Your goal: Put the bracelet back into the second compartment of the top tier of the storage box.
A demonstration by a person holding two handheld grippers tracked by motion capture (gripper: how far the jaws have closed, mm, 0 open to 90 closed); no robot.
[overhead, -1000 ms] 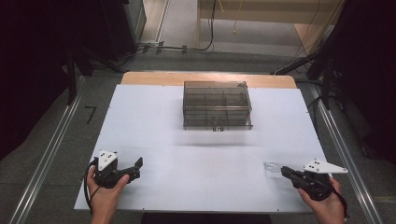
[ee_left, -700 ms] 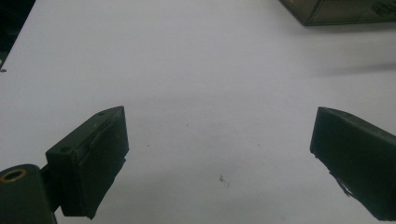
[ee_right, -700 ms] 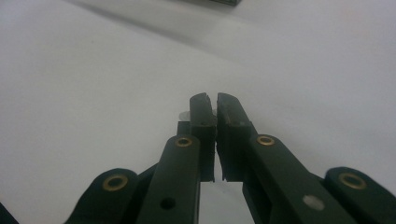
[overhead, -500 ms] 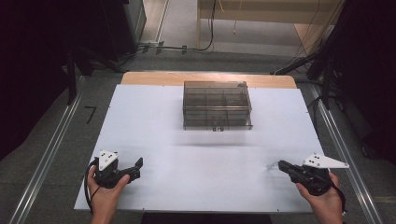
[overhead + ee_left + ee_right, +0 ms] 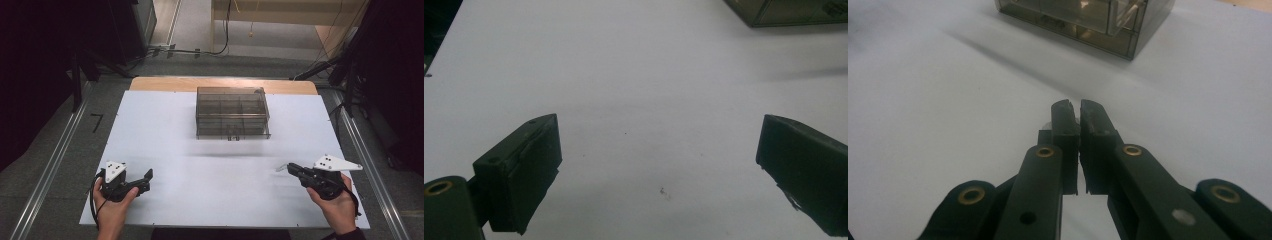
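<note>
A smoky clear box (image 5: 232, 112) with compartments stands at the far middle of the white table (image 5: 200, 150). My left gripper (image 5: 146, 181) rests at the front left, held by a hand. Its jaws stand wide open over bare table (image 5: 659, 135), with nothing between them. My right gripper (image 5: 290, 167) is at the front right, lifted slightly and pointing left toward the box. Its jaws are pressed together (image 5: 1079, 105). A small pale sliver (image 5: 281, 168) shows at its tips; I cannot tell what it is. The box (image 5: 1083, 20) lies ahead of the right gripper, and a corner of the box (image 5: 784, 12) is at the upper right of the left gripper view.
The white table top has a wooden edge (image 5: 225, 83) at the back. Metal rails (image 5: 55, 165) run along both sides on the grey floor. Cables (image 5: 200, 50) lie on the floor beyond the table.
The right gripper has risen a little and moved forward and slightly left, still shut. The left gripper has stayed where it was.
</note>
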